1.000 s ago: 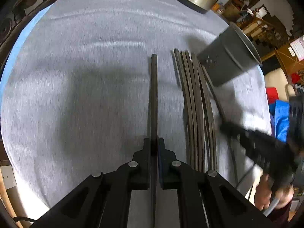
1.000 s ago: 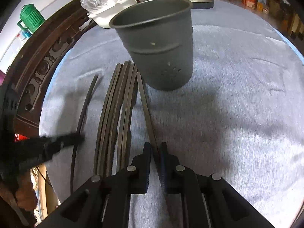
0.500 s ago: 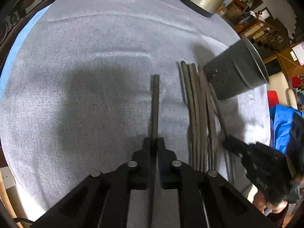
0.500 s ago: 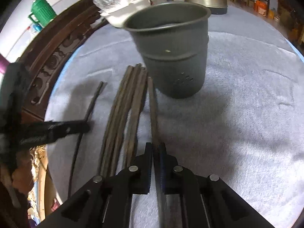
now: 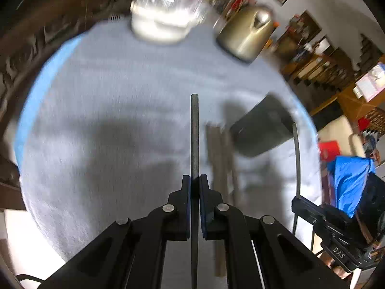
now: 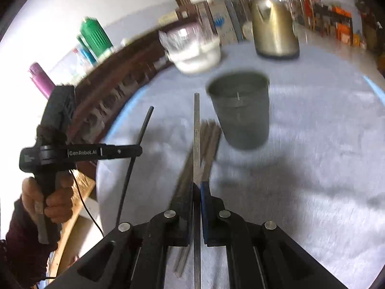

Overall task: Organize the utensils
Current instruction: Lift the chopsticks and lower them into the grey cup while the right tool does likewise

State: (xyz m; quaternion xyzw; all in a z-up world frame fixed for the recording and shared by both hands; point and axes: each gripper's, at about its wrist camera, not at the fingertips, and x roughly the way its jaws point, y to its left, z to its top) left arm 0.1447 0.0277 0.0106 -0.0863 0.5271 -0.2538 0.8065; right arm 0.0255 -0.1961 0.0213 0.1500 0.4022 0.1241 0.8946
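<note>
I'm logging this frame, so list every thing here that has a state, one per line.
Left gripper: shut on a dark chopstick, lifted off the cloth.
Right gripper: shut on a second chopstick, also lifted.
Grey holder cup: upright, mouth open.
Remaining chopsticks: lying bundled on the grey cloth beside the cup.
Gold kettle: upright, lid closed.
White container: upright, plastic wrap on top.

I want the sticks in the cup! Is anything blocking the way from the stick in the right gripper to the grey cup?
Nothing visible blocks it. The right gripper holds its chopstick lifted, with the grey cup standing open-topped just ahead to the right.
</note>
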